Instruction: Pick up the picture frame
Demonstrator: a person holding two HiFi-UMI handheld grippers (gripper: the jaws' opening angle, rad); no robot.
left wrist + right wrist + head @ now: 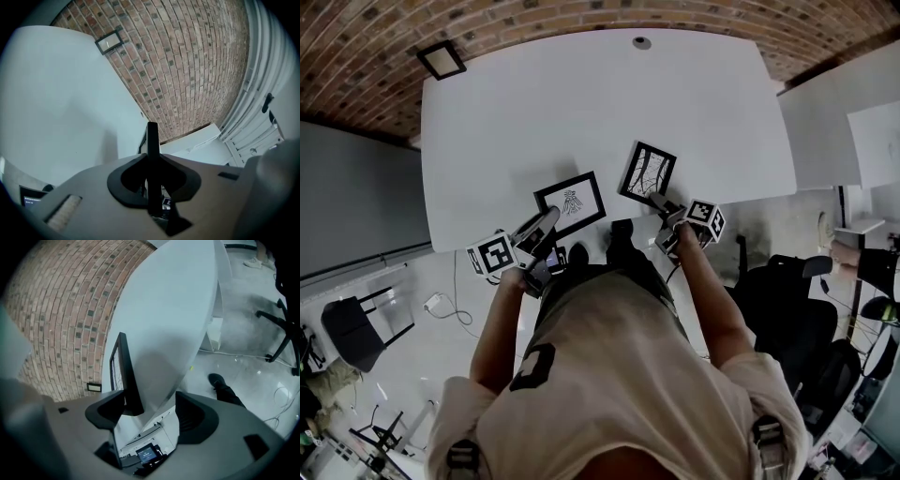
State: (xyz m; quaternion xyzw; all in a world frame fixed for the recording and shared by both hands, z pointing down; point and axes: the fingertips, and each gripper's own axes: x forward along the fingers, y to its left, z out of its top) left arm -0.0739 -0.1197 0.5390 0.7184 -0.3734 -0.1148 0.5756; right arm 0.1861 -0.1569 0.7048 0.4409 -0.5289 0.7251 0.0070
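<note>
Grey left gripper [546, 220]: jaws closed on the thin black edge of the left picture frame [572, 200], so that's a firm pinch!
Left frame progress: the grasp looks done. I can't tell whether the frame is clear of the bench [581, 103].
Right gripper [659, 200]: jaws wide apart, not gripping. The right picture frame [647, 171] stands tilted between them, its edge just beside one jaw.
Right frame progress: I judge the squeeze and the lift are both left to do.
Near edge: both frames sit close to the bench's near edge, right by the grippers, so there's little margin toward the person.
Open room: bare white surface beyond the frames, with plenty of space to move forward.
Far edge: the bench ends at the brick floor [581, 14].
Side: an office chair [787, 291] sits well apart on the right.
</note>
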